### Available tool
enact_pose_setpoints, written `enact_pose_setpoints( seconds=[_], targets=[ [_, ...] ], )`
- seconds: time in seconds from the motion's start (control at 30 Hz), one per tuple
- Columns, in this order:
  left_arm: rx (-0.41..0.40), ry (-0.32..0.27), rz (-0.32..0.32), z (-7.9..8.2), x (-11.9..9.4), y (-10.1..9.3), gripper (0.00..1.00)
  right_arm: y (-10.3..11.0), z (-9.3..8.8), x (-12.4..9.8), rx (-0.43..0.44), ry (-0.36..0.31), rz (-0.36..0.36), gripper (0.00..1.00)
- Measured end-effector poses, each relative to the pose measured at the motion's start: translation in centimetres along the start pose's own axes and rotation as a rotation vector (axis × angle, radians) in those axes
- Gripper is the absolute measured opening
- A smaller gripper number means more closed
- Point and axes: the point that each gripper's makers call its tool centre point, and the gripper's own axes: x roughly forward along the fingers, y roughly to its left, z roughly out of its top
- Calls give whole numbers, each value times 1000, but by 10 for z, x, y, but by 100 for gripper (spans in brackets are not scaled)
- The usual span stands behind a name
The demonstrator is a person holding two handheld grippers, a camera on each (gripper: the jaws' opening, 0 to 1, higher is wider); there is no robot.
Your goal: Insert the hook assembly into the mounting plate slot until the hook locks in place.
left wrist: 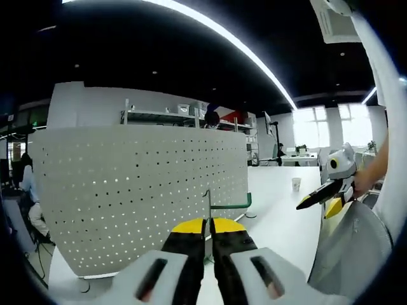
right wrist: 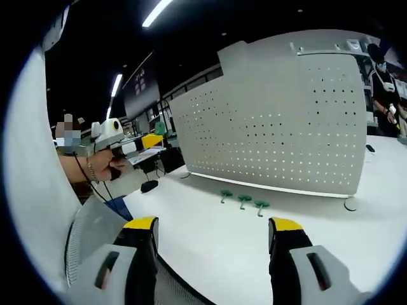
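Left gripper view: my left hand-held gripper (left wrist: 207, 230) has its yellow-tipped jaws pressed together on the thin metal stem of a green hook (left wrist: 224, 204); the hook's green arm runs off to the right just above the jaw tips, close in front of the white perforated mounting plate (left wrist: 140, 197), which stands upright on the white worktop (left wrist: 280, 219); I can't tell whether the hook touches the plate; a paper cup (left wrist: 296, 184) sits far back on the worktop; my right hand-held gripper (left wrist: 324, 202) comes in from the right, held by a hand (left wrist: 364, 182), well apart from the plate; a person (left wrist: 27, 181) sits at far left behind the plate.

Right gripper view: my right hand-held gripper (right wrist: 213, 230) has its jaws wide apart, nothing between them, above bare worktop (right wrist: 210, 248); three green hooks (right wrist: 244, 201) lie in a row on the worktop just in front of the mounting plate's (right wrist: 280, 133) lower edge; a black computer mouse (right wrist: 149, 185) lies near the left edge; a person (right wrist: 384, 86) stands at far right behind the plate.
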Motion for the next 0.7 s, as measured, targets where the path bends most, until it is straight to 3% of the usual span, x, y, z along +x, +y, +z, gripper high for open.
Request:
enact_pose_setpoints(
  seconds=[0.13, 0.53, 0.7],
  targets=[
    [-5, 2, 5, -1, 0, 1, 2, 0, 6, 1, -3, -20, 3, 69],
    [-14, 6, 15, -3, 1, 2, 2, 18, 55, -3, -28, -231, 69, 70],
    [-17, 9, 13, -5, 3, 0, 2, 17, 55, -1, -29, -228, 70, 69]
  ],
)
